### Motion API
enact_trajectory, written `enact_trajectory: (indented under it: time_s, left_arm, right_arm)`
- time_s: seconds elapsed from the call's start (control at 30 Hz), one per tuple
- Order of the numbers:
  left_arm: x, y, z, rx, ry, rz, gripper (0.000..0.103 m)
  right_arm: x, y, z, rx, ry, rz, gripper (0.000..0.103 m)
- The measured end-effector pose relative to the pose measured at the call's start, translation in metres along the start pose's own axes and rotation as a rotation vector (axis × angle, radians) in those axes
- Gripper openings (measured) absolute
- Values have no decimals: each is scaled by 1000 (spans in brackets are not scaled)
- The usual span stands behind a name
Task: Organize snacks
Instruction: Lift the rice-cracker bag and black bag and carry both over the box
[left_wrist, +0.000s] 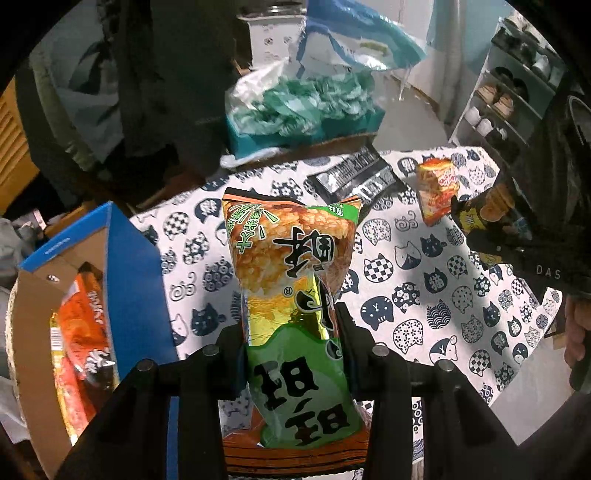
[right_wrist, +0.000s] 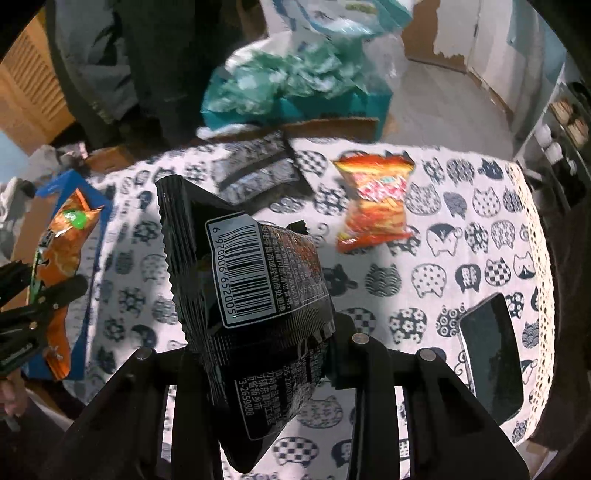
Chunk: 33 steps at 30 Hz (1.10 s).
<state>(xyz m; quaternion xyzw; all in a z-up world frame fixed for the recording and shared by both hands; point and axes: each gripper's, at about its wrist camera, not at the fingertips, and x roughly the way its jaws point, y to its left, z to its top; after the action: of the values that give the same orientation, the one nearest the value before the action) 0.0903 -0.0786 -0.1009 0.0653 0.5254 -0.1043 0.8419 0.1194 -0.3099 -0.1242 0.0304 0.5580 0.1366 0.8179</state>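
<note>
Both tongs are clamped on snacks above the cat-print tablecloth (right_wrist: 461, 221), the left gripper (left_wrist: 291, 332) pinching a green rice-cracker bag (left_wrist: 295, 266) beside the blue cardboard box (left_wrist: 136, 258), the right gripper (right_wrist: 258, 343) gripping a black barcoded packet (right_wrist: 243, 280), a small orange packet (right_wrist: 376, 199) lying beyond.

A: What's the left gripper (left_wrist: 291, 332) got?
B: Its fingers pinch a green-and-orange snack bag (left_wrist: 291, 280), standing straight ahead.
A: Beside it?
B: Left, a blue cardboard box (left_wrist: 136, 266) with orange packets (left_wrist: 81, 332); ahead right, a small orange packet (left_wrist: 437, 190) on the cat-print cloth (left_wrist: 424, 295).
</note>
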Motion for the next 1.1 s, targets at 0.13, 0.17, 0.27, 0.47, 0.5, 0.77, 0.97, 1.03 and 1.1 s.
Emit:
enact_trajectory:
  time_s: [0.13,0.17,0.27,0.47,0.5,0.77,0.97,1.03,1.1]
  left_arm:
    - [-15,7,-1,1,-30,13,41]
    - [-19,9,-2,0,-37,17,40]
    - [-31,16,-3,-4,-60,20,41]
    - [-53,34,-11,-14,-98,37,40]
    - [-56,38,-13,-18,-102,36,40]
    - [-78,69,-29,-55,-143,55,40]
    - [-89,101,-41,-106,-154,59,41]
    - [-91,113,-46,-126,-152,60,40]
    - [-94,123,-51,-143,-157,68,41]
  right_arm:
    - [-10,23,7,-31,-24,21,30]
    - [-9,29,9,-36,-28,25,30]
    - [-16,48,14,-59,-47,46,30]
    - [-29,89,24,-120,-71,83,30]
    - [-30,95,25,-132,-74,89,30]
    - [-38,154,32,-220,-82,144,30]
    - [-38,198,36,-277,-76,182,30]
    - [-36,212,38,-290,-73,194,30]
    - [-33,227,38,-307,-67,201,30]
